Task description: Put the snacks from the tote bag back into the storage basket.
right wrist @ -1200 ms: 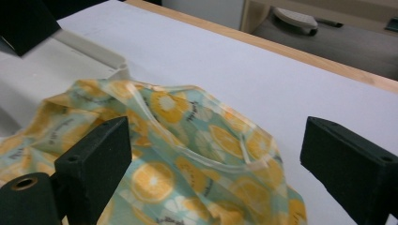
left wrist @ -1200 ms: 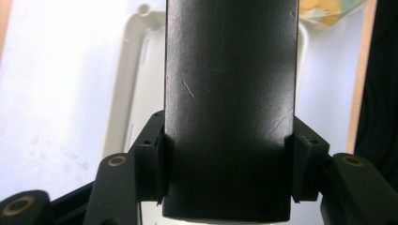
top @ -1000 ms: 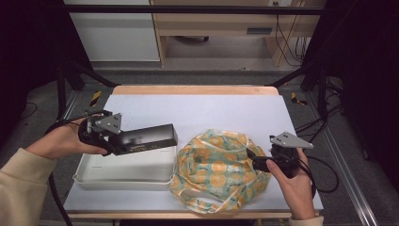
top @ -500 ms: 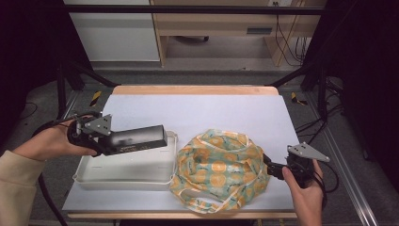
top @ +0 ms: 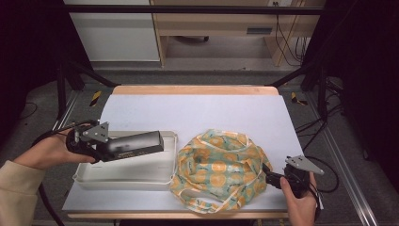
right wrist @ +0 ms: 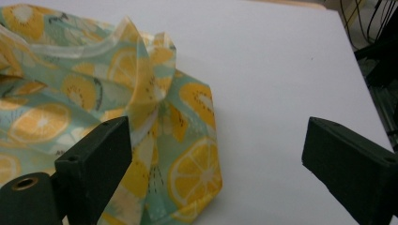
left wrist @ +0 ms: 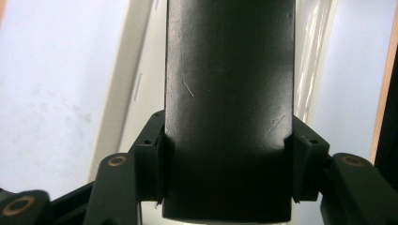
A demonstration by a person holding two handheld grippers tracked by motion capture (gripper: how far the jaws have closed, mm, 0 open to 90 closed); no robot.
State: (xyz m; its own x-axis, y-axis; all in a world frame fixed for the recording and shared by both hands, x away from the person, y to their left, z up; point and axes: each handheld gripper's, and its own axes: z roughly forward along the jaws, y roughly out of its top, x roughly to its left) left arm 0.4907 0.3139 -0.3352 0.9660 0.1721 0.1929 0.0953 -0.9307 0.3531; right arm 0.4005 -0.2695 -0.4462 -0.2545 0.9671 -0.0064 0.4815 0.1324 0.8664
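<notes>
A long black block [top: 136,143] hangs level above a white tray [top: 127,176] at the table's left, with my left gripper [top: 112,148] shut on its left end. In the left gripper view the block [left wrist: 230,93] is clamped between both jaws of the left gripper [left wrist: 227,159], and the tray's rim [left wrist: 136,93] runs beneath it. A crumpled cloth bag with a citrus print [top: 219,169] lies in the middle near the front. My right gripper [top: 270,178] stands open just right of the bag, with nothing held. Its view has the right gripper [right wrist: 213,140] astride the bag's edge [right wrist: 187,122].
The white table top [top: 202,110] has bare room behind the tray and the bag. A wooden strip [top: 193,89] marks its far edge. Black frame legs and cables [top: 310,127] stand off the right side, and a cabinet [top: 211,28] sits beyond.
My right gripper has drawn back off the bag's right edge toward the near right corner. The left gripper has shifted a little left with the block.
</notes>
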